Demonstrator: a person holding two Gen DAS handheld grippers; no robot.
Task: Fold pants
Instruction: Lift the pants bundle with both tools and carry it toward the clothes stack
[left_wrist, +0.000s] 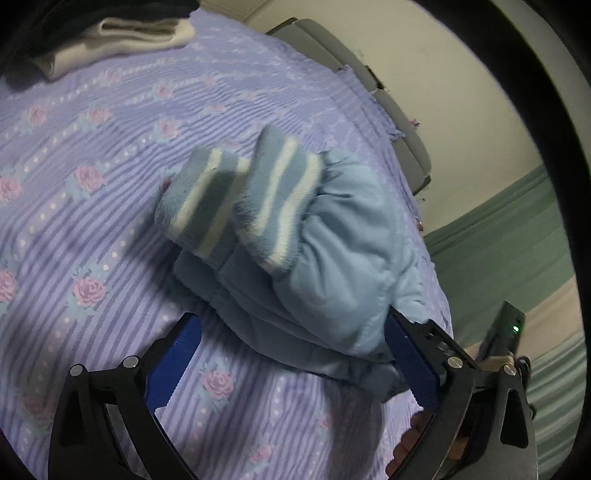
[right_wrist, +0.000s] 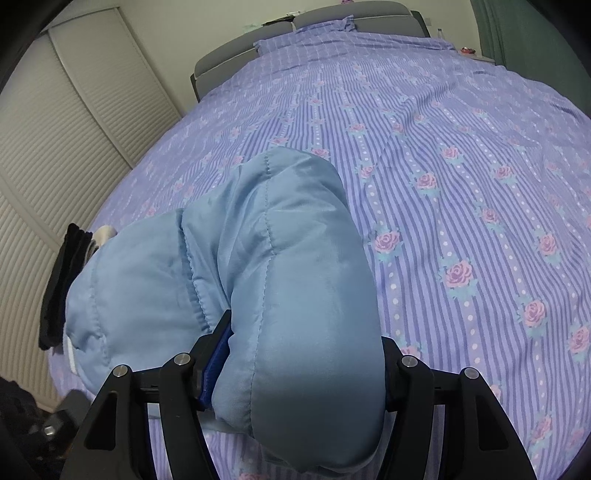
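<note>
Padded light blue pants (left_wrist: 332, 258) lie bunched on the purple rose-patterned bedspread (left_wrist: 92, 177), their two striped knit cuffs (left_wrist: 236, 206) sticking up toward the left. My left gripper (left_wrist: 291, 317) is open wide. Its left pad (left_wrist: 173, 362) hangs free over the bedspread, and its right pad (left_wrist: 410, 362) sits against the pants' edge. In the right wrist view the pants (right_wrist: 288, 266) bulge up between the jaws of my right gripper (right_wrist: 303, 350), which is shut on the thick fold. One blue pad (right_wrist: 218, 354) shows; the fabric hides the other finger.
Folded white and dark clothes (left_wrist: 140, 33) lie at the far end of the bed; they show as a dark stack (right_wrist: 62, 288) near the bed's left edge. A grey headboard (right_wrist: 306, 22) and louvred doors (right_wrist: 55, 147) stand beyond. A hand (left_wrist: 413, 443) shows under the left gripper.
</note>
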